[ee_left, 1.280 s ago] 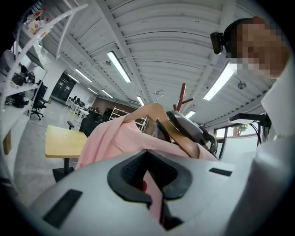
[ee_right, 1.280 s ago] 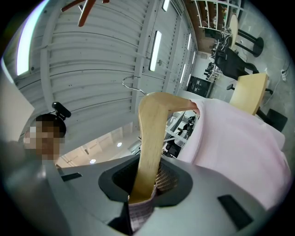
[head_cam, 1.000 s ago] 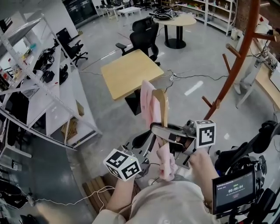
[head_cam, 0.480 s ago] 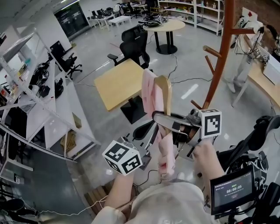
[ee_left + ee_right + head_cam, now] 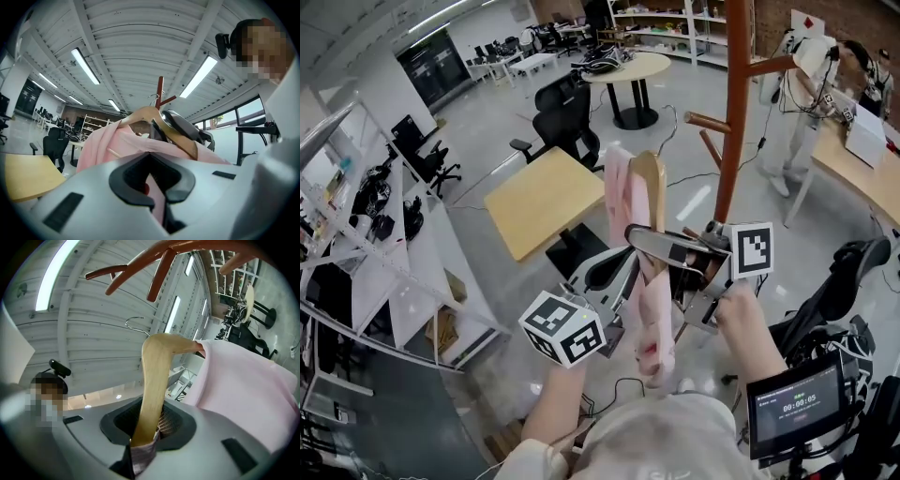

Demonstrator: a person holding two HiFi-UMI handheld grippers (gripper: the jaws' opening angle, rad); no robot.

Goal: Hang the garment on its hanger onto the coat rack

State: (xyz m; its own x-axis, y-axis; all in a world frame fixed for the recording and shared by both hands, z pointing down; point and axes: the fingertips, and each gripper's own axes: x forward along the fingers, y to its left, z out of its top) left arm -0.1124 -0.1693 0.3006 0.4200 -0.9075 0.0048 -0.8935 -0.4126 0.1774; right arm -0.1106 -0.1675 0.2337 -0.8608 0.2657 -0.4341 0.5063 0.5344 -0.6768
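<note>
Room: open workshop with a grey polished floor [image 5: 483, 150], white shelving [image 5: 356, 272] along the left, a black office chair [image 5: 562, 111] and a round table [image 5: 628, 67] further back.
Change: over the last second the view has swung up and towards the rack; its pole, slanted at the right edge before, now stands nearly upright just right of the hanger.
Coat rack [image 5: 734, 112]: reddish-brown pole with short angled pegs. The pegs cross the top of the right gripper view [image 5: 154, 261], above the hanger and apart from it.
Square wooden table [image 5: 546, 197]: behind the garment; it now sits further left in the picture.
Garment [image 5: 647, 300]: pale pink, draped over the hanger and trailing down between the grippers.
Hanger [image 5: 650, 187]: light wood, held upright and higher than before. Its thin metal hook [image 5: 136, 324] is free and not on any peg.
Right gripper [image 5: 147, 427]: jaws clamped on the lower end of the hanger's wooden arm. The right hand [image 5: 741, 314] reaches forward from below.
Left gripper [image 5: 151, 180]: jaws pinched on a fold of pink cloth, as far as the close view shows. The left forearm [image 5: 553, 403] is raised beneath its marker cube.
Handheld screen [image 5: 797, 405]: lower right; the timer appears to read 00:00:05, up from 00:00:04.
</note>
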